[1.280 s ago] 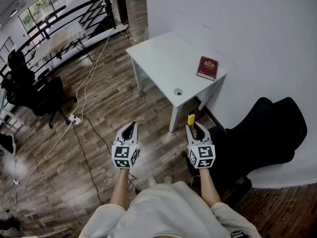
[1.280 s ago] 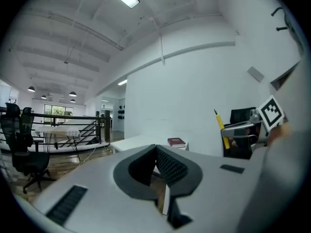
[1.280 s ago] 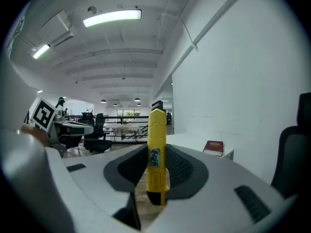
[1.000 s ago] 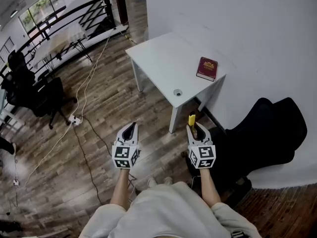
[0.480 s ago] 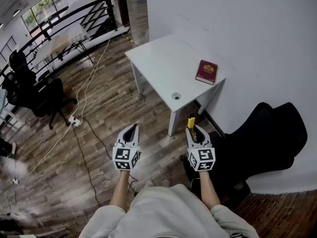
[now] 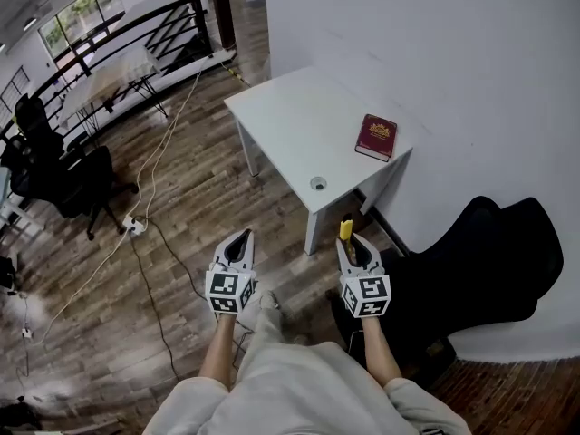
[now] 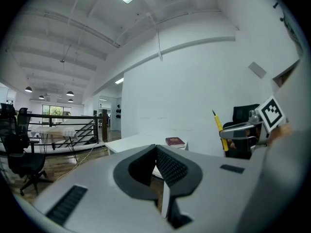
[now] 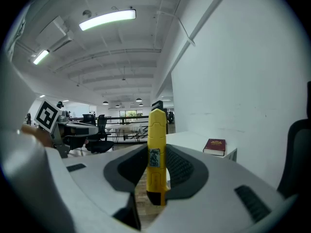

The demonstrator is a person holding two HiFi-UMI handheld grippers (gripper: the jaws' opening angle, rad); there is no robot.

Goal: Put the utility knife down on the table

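**Carry stage: the knife is in your right gripper and not yet over the table.**

Your left gripper is held out ahead of you, pointing forward and slightly down over the wood floor. Its jaws are brought together on nothing. Your right gripper sits beside it at much the same height and angle. Its jaws are pinched on the yellow utility knife, which stands upright between the pads with its upper end sticking out past them. The white table lies ahead, well apart from both grippers, so I'd judge this as the approach. Next, bring the right gripper forward over a bare part of the tabletop, clear of the red book near its right edge. Tip your wrist so the knife can lie flat, lower it onto the surface, then part the jaws.
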